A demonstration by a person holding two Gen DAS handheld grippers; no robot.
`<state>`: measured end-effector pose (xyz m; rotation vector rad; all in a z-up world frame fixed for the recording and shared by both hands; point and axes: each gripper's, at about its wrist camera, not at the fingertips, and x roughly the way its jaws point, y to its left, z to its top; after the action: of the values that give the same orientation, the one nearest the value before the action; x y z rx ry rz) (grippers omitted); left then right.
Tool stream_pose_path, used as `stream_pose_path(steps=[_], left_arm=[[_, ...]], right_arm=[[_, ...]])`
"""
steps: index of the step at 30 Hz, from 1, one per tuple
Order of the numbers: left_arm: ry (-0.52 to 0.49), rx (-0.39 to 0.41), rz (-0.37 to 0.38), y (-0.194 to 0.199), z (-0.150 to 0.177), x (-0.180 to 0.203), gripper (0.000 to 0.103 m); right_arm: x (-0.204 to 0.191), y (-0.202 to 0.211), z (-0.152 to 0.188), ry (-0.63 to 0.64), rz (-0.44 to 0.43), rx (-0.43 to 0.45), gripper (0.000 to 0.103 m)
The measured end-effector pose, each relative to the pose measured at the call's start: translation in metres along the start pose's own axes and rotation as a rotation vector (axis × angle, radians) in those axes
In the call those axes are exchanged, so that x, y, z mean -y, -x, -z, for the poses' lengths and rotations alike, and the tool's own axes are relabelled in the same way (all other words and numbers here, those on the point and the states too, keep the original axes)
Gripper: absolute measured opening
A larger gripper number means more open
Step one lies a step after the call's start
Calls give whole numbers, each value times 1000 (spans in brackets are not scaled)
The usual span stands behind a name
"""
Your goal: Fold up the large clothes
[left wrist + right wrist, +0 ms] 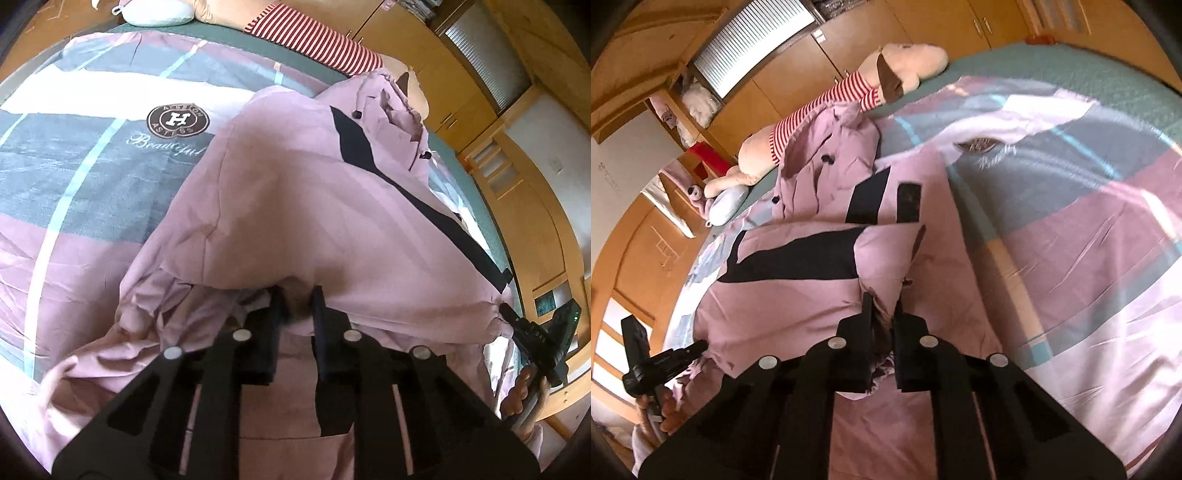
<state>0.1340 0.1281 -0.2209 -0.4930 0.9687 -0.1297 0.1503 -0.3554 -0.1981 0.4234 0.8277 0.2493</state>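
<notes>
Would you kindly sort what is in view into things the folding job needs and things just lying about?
Needed:
pink jacket
left gripper
right gripper

Lying about:
plush toy
patterned duvet
blue-white cushion
wooden wardrobe

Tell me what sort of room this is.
Most likely a bedroom. The pink jacket lies on a bed with a patterned quilt, a plush toy in a striped shirt lies at the far edge, and wooden wardrobes line the wall.
</notes>
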Motion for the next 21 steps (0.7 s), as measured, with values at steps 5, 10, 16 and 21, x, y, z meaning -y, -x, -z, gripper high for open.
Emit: stream_pose_path(steps=[5,10,16,21], left_arm=[[-4,-54,16,-5,2,0,49],[-29,-84,30,-13,7,7,62],[-98,-66,-51,-16,12,17,48],[-122,-36,-112,-10,8,18,21]], right_arm=[[11,-5,-3,-34,-26,-27,6],[13,-10,0,-61,-86,-84,39],[-4,-18,11,-1,-73,-112,39],[-4,-13,10,14,-34,-61,11]])
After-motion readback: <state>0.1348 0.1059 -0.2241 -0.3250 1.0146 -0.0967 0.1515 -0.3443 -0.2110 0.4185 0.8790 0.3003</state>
